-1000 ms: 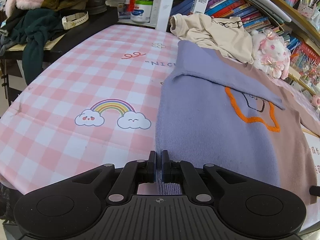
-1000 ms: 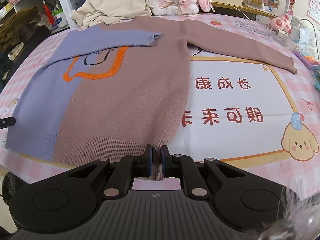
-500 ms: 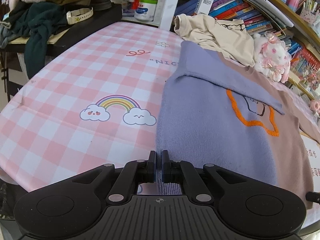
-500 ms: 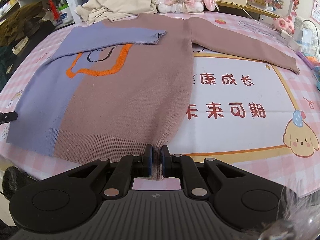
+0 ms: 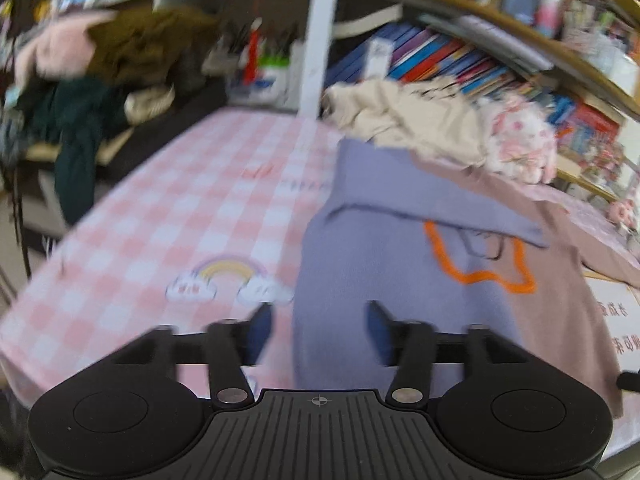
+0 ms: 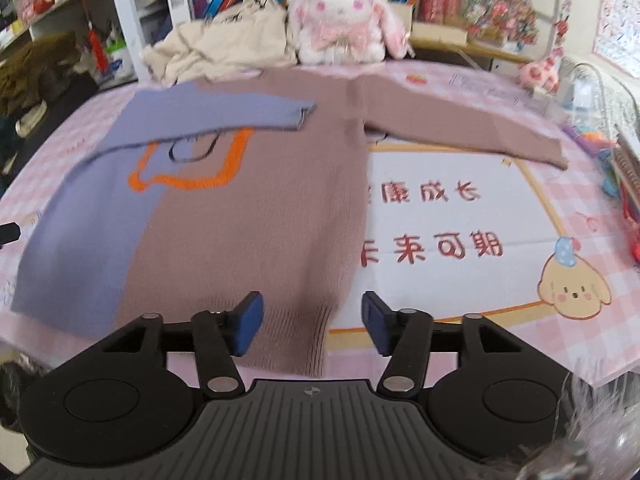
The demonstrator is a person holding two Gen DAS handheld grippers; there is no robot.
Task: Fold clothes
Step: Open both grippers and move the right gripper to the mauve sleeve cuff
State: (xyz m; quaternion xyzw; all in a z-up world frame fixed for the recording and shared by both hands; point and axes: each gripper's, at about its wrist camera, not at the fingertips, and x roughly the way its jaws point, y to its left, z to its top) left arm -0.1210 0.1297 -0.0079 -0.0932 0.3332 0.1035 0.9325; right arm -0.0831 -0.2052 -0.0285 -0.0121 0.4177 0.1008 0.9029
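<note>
Knit sweater point(image 6: 224, 236) x1, 2 grippers, left point(image 5: 318, 334) + right point(image 6: 312, 326), just opened

Ahead and left of the left claw point(image 5: 318, 330), bare checked bench point(image 5: 168, 216) lies open. Beyond the right claw point(image 6: 312, 326), a cream garment point(image 6: 224, 46) and plush rabbit point(image 6: 340, 26) block the far edge; clutter point(image 6: 616, 160) crowds its right.

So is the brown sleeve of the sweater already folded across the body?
No, in the right wrist view the brown sleeve lies stretched out over the tablecloth; only the purple sleeve is folded over the sweater.
</note>
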